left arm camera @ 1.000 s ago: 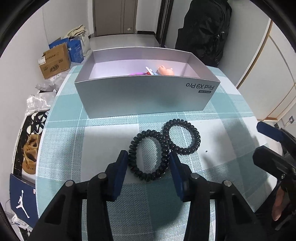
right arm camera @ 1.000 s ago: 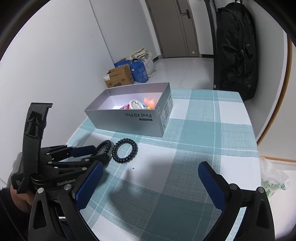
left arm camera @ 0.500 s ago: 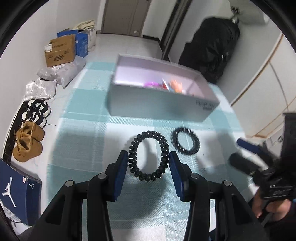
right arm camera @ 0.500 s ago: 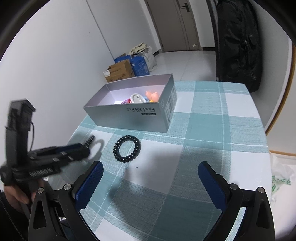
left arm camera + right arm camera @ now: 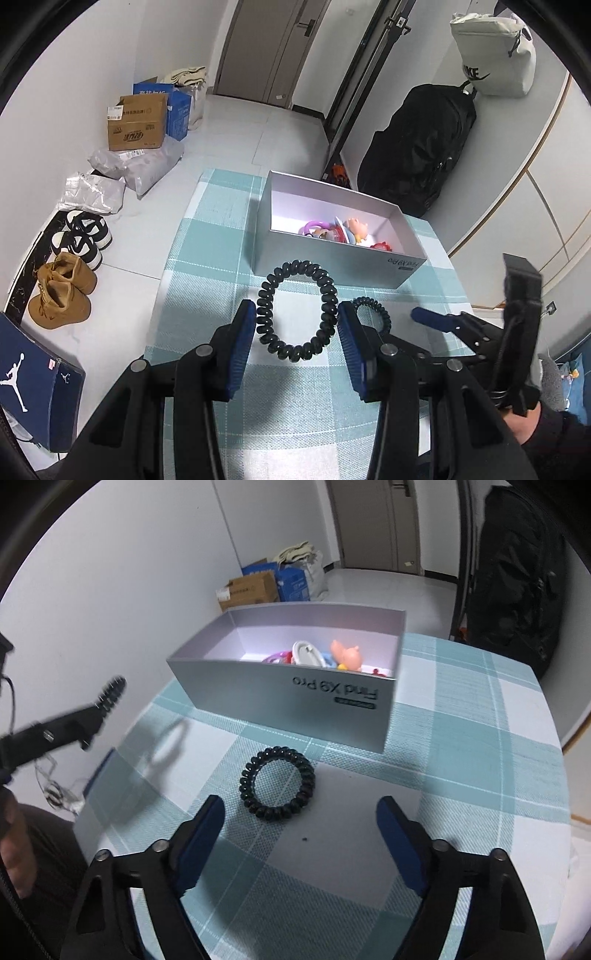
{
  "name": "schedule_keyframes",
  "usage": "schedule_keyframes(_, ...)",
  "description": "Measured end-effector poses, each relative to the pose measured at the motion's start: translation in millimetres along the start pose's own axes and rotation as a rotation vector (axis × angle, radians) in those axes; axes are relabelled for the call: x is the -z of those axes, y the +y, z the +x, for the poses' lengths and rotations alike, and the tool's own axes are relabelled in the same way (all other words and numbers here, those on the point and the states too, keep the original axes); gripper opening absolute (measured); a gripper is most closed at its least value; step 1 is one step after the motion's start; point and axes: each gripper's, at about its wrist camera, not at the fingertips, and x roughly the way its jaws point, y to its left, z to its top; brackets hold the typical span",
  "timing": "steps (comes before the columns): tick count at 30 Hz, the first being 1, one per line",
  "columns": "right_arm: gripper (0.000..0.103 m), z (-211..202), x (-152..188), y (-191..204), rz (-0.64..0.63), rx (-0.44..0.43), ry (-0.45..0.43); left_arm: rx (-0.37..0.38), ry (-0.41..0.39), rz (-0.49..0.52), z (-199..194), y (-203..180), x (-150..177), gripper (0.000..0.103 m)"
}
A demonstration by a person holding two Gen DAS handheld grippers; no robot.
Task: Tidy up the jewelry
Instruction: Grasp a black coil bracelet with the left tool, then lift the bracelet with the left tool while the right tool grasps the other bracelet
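Between the blue pads of the left gripper (image 5: 297, 325) hangs a black spiral hair tie (image 5: 298, 310), a ring of glossy plastic coils pinched at both sides and lifted clear of the cloth; in the right wrist view it shows edge-on and blurred at the tip of that tool. A second coil tie (image 5: 277, 788), the same shiny black spiral, lies flat on the table just ahead of the right gripper (image 5: 301, 821). Those jaws stand fairly wide and are closing, with nothing between the pads; the tie sits slightly beyond and to the left of their gap, untouched. Farther off stands a silver cardboard box (image 5: 295, 686), rectangular, matte and open-topped, printed "Find X9 Pro" on its near wall. Inside, toward its right end, lie small coloured trinkets (image 5: 325, 657) in pink, white and orange plastic. Everything rests on a woven tablecloth (image 5: 461, 746) checked in teal and white.
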Motion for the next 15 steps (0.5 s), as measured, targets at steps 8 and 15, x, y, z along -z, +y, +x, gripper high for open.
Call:
schedule_keyframes(8, 0.064, 15.3, -6.6, 15.4, -0.057, 0.037, 0.005, 0.018, -0.004, -0.009, -0.6, 2.8, -2.7, 0.039)
schedule_keyframes(15, 0.045, 22.4, -10.0, 26.2, -0.098, 0.073, 0.009, 0.024, -0.005, -0.010, -0.8, 1.7, -3.8, 0.039)
